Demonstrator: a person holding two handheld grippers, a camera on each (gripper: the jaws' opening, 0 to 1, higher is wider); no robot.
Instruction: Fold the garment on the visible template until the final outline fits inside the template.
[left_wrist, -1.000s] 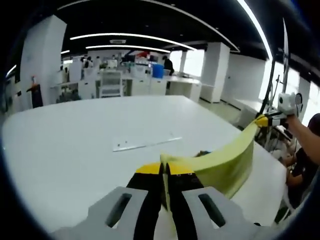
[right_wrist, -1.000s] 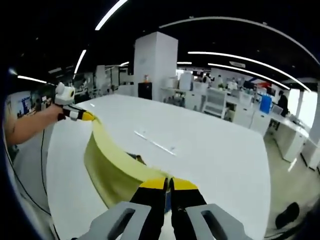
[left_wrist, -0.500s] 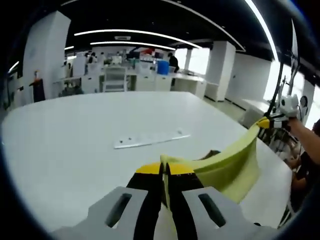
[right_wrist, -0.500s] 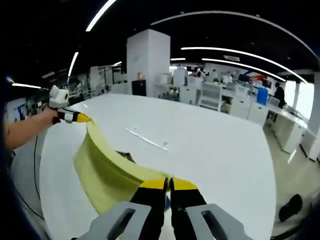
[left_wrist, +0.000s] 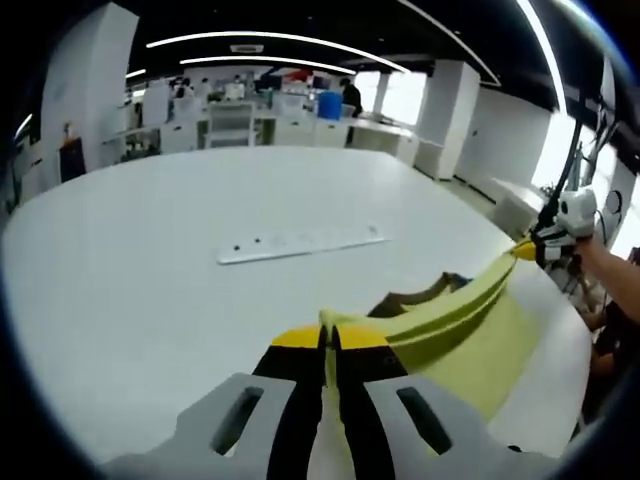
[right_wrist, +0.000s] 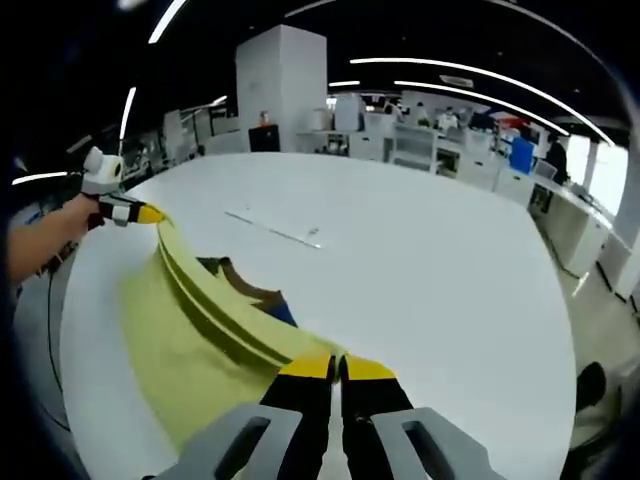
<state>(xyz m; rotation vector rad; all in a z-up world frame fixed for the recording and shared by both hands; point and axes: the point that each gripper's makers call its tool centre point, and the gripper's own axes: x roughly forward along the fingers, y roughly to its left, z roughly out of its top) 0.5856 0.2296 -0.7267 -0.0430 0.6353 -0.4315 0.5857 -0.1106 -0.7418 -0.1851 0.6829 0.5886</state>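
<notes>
Left gripper (left_wrist: 330, 345) and right gripper (right_wrist: 337, 366), bottom centre, jaws closed on yellow garment (left_wrist: 470, 320), stretched above white table (left_wrist: 150, 260).

In the left gripper view, the left gripper (left_wrist: 329, 345) rises from 6 o'clock, its yellow-tipped jaws pressed together on the edge of the yellow garment (left_wrist: 455, 320). At 3 o'clock the right gripper (left_wrist: 530, 248) also pinches the garment, and the person's forearm (left_wrist: 608, 272) reaches in behind it from the edge.

In the right gripper view, the right gripper (right_wrist: 337, 367) comes up from 6 o'clock, jaws closed on the garment (right_wrist: 190, 320). At 9 o'clock the left gripper (right_wrist: 140, 213) grips the far corner, carried by the person's hand (right_wrist: 78, 212) and bare forearm (right_wrist: 35, 245).
</notes>
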